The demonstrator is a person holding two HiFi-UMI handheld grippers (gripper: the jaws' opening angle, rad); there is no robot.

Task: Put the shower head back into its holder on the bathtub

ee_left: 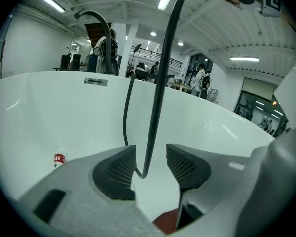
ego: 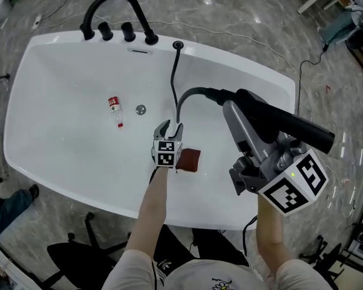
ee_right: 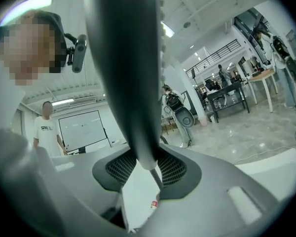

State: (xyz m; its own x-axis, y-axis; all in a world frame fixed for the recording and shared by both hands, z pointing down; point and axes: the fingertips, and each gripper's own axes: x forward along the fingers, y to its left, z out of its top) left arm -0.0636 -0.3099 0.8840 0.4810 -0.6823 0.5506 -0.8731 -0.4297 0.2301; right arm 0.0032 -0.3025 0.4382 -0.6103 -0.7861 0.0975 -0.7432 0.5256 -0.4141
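Note:
My right gripper [ego: 247,121] is shut on the black shower head [ego: 290,125] and holds it above the right part of the white bathtub [ego: 60,59]. In the right gripper view the handle [ee_right: 130,83] fills the space between the pads [ee_right: 119,168]. The black hose [ego: 174,80] runs from the round holder [ego: 178,44] on the far rim down into the tub and loops back up to the head. Low in the tub, my left gripper [ego: 170,127] stands open with the hose [ee_left: 155,98] passing between its pads [ee_left: 117,169], apart from both.
A black faucet [ego: 112,8] with three knobs stands on the far rim, left of the holder. In the tub lie a small red-and-white bottle [ego: 114,106], a drain [ego: 141,109] and a dark red object [ego: 189,160]. Cables and chair legs lie on the floor around.

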